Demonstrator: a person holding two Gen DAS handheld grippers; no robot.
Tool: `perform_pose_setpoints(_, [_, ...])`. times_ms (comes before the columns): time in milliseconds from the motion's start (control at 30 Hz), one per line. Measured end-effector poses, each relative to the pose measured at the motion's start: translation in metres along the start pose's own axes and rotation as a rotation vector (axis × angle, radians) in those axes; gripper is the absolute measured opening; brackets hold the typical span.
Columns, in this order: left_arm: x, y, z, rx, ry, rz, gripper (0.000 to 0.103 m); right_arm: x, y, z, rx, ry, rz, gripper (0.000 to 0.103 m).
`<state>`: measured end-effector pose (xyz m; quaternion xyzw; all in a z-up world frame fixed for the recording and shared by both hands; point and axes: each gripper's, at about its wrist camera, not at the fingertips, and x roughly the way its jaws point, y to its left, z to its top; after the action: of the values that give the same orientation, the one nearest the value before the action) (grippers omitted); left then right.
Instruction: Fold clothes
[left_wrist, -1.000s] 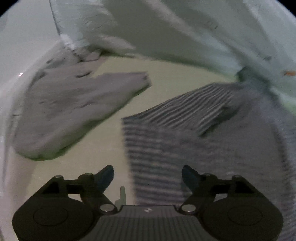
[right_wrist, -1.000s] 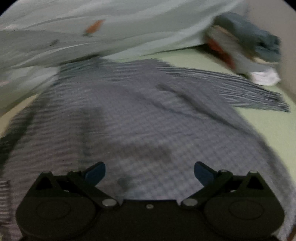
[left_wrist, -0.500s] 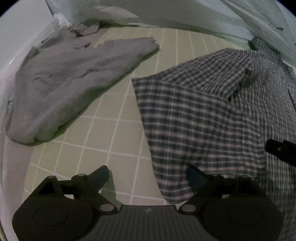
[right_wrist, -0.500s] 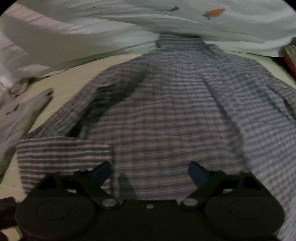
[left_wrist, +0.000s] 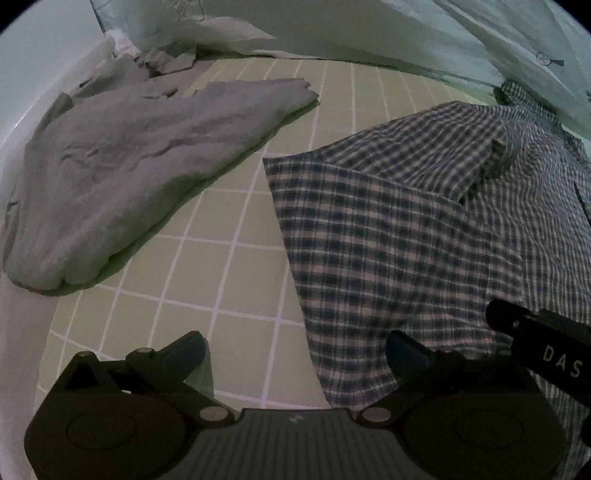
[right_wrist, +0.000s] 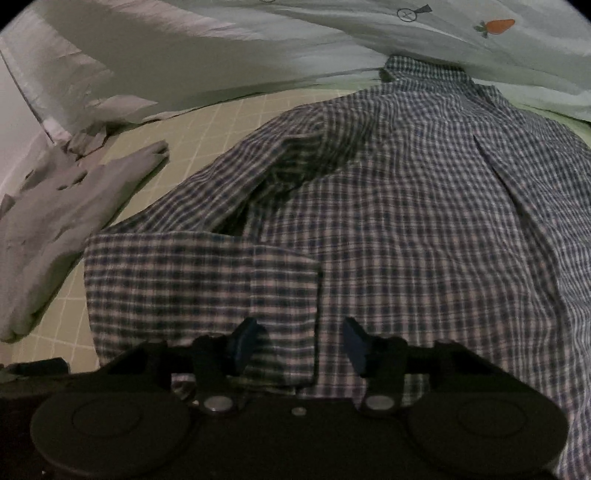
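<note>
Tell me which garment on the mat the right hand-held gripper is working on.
The checked shirt: the right hand-held gripper has its fingers over its folded hem edge. The plain grey garment lies apart to the left, untouched.

Two low, close views sharing checked shirt (left_wrist: 406, 236).

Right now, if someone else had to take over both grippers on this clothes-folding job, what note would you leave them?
Left gripper: jaws open, holding nothing, low over the checked shirt's folded left edge and the green grid mat.
Right gripper: jaws partly open above the shirt's lower hem; no cloth looks pinched.
The shirt lies spread on the mat, collar at the far side under the pale sheet. The grey garment lies crumpled to the left.
Done: the shirt's left sleeve is folded in across the body.
Left: the right side, the bottom-to-collar fold, then the grey garment.
</note>
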<state>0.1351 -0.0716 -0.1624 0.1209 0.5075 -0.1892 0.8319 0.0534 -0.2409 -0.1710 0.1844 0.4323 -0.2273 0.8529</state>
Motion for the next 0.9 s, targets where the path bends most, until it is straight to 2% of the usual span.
perform_pose_setpoints(200, [0.0,0.0,0.0,-0.001,-0.012,-0.001,0.103,0.0,0.0,0.002,-0.003,0.005,0.001,0.054])
perform_pose_setpoints(267, [0.0,0.0,0.0,-0.002,-0.016,0.0,0.103,0.0,-0.002,0.002,-0.004,0.004,0.028,0.05])
perform_pose_setpoints(333, [0.0,-0.001,0.0,-0.001,-0.02,0.0,0.103,-0.002,-0.002,0.001,-0.017,0.007,0.078,0.031])
perform_pose_setpoints(367, [0.0,-0.001,0.0,0.0,-0.019,-0.001,0.103,-0.002,0.0,0.001,-0.026,0.01,0.1,0.029])
perform_pose_setpoints(467, [0.001,-0.001,0.002,0.0,-0.011,-0.002,0.103,-0.005,0.006,0.0,-0.088,-0.007,0.097,0.002])
perform_pose_setpoints(633, [0.0,-0.001,0.008,-0.007,0.024,-0.029,0.103,-0.014,-0.006,0.005,-0.077,-0.03,0.132,0.0])
perform_pose_setpoints(700, [-0.006,0.0,0.01,-0.033,0.01,-0.062,0.103,-0.023,-0.013,0.009,-0.08,-0.067,0.135,0.0])
perform_pose_setpoints(900, [-0.027,-0.022,0.016,0.002,-0.08,-0.057,0.103,-0.056,-0.048,0.019,-0.078,-0.192,0.094,0.0])
